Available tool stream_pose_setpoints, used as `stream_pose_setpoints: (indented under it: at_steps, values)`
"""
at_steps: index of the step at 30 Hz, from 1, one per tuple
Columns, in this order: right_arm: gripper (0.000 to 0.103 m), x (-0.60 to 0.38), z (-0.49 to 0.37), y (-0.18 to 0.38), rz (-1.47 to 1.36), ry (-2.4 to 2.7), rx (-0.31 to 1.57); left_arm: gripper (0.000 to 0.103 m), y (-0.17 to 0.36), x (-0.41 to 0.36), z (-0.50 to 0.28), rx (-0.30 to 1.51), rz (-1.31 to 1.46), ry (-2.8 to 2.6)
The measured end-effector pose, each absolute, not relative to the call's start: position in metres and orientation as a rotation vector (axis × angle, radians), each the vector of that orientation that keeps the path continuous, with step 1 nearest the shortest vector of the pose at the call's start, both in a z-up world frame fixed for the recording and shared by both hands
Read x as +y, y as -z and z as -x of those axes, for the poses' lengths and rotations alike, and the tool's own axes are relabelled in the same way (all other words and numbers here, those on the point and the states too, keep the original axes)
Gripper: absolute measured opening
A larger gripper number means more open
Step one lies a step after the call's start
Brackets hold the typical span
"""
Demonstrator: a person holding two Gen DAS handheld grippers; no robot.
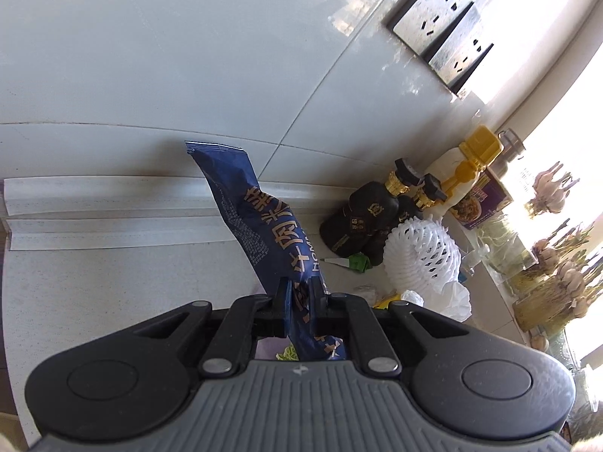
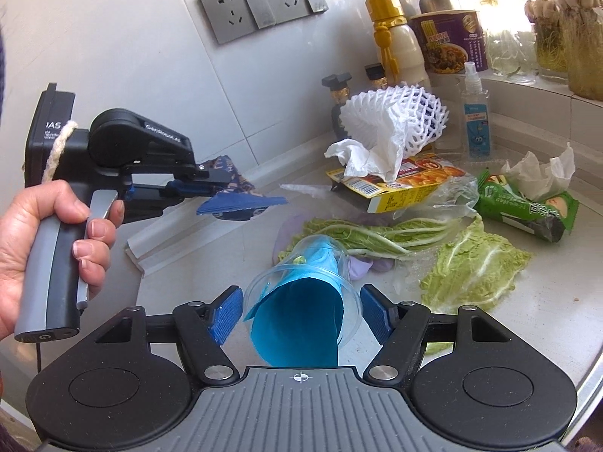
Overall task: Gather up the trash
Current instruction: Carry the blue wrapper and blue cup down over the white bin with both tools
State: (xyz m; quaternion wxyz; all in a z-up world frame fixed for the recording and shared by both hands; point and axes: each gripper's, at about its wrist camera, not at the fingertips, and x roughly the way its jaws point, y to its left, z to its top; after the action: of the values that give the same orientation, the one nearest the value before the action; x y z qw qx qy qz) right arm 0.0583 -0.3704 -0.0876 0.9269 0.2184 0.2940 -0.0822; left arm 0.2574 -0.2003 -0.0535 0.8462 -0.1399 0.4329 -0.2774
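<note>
My left gripper (image 1: 299, 286) is shut on a dark blue snack wrapper (image 1: 245, 207) with gold lettering. The wrapper sticks up past the fingertips, in front of the tiled wall. In the right wrist view a person's hand (image 2: 45, 233) holds that left gripper (image 2: 226, 192) above the counter, with the wrapper (image 2: 241, 207) hanging from it. My right gripper (image 2: 301, 309) has its blue pads (image 2: 226, 316) against both sides of a clear plastic cup (image 2: 339, 263). A blue paper roll (image 2: 297, 324) sits inside the cup, whose mouth faces the camera.
On the counter (image 2: 546, 320) lie cabbage leaves (image 2: 475, 263), a yellow food box (image 2: 407, 184), crumpled tissue (image 2: 361, 154), a white foam net (image 2: 399, 116) and a green wrapper (image 2: 527, 207). A spray bottle (image 2: 475, 113), noodle cup (image 2: 448, 41) and sauce bottles (image 2: 395, 52) stand behind. Wall sockets (image 2: 260, 3) are above.
</note>
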Motion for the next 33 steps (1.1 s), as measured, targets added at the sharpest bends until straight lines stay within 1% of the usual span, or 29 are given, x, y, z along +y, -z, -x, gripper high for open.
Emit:
stream_pose_setpoints:
  at_steps: [16,33]
  values:
    - [0.069,-0.356,-0.043,0.063,-0.411,0.164,0.595,0.007,0.031,-0.154,-0.235,0.917,0.296,0.600]
    - [0.069,-0.313,-0.020,0.029,-0.407,0.157,0.583,0.007,0.000,-0.053,-0.194,0.913,0.320,0.576]
